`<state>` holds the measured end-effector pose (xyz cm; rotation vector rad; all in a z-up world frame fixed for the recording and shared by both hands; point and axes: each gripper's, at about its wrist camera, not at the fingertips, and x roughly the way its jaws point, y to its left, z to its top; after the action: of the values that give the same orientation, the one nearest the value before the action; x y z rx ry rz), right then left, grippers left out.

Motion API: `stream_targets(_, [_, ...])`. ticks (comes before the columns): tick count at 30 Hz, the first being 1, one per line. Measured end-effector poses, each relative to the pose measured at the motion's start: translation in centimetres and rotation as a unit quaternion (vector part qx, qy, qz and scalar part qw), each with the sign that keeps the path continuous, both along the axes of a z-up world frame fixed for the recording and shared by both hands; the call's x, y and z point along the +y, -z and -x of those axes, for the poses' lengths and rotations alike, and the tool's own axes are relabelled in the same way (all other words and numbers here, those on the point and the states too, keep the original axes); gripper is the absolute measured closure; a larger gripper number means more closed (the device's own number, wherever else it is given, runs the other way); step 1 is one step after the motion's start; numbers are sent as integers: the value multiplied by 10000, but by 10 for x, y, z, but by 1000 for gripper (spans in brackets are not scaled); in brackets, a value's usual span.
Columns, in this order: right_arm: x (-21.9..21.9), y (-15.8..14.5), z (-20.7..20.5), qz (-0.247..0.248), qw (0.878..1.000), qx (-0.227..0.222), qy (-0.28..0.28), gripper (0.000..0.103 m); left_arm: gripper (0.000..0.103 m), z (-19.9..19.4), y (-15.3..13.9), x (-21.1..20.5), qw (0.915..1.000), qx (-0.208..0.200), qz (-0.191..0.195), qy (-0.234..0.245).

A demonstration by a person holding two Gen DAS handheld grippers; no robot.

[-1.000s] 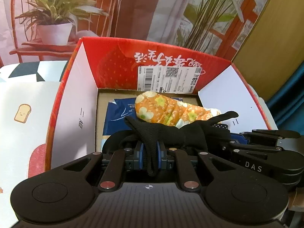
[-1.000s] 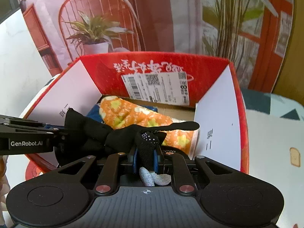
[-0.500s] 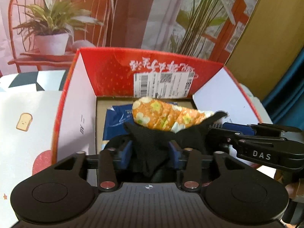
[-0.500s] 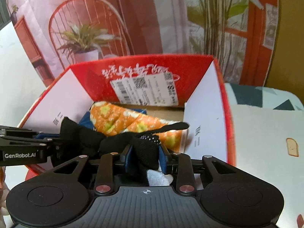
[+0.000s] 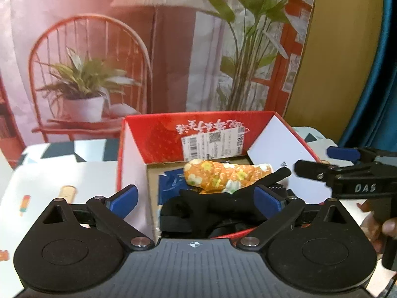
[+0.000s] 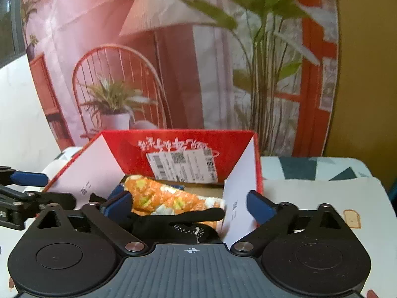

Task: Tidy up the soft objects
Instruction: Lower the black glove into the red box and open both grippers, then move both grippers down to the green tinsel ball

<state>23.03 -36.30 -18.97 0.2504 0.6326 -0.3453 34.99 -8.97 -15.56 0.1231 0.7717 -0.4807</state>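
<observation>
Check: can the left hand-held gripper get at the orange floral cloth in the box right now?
Probably not directly. The left hand-held gripper is open, but the black glove lies in front of the orange floral cloth inside the red box.

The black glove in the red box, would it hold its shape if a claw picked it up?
Probably not. The black glove lies crumpled and draped against the orange floral cloth, so it likely flops. Thin knit suggests it is light, and its palm dots may add grip.
</observation>
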Motion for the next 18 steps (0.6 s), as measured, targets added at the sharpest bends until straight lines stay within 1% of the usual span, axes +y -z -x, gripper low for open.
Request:
stream_targets(9, [3, -5, 28, -20, 9996, -177, 234, 0, 0, 27, -16, 13, 9990, -381, -56, -229])
stream_targets(18, [21, -6, 58, 5, 9993, -311, 183, 0, 0, 63, -13, 33, 9977, -519, -29, -436])
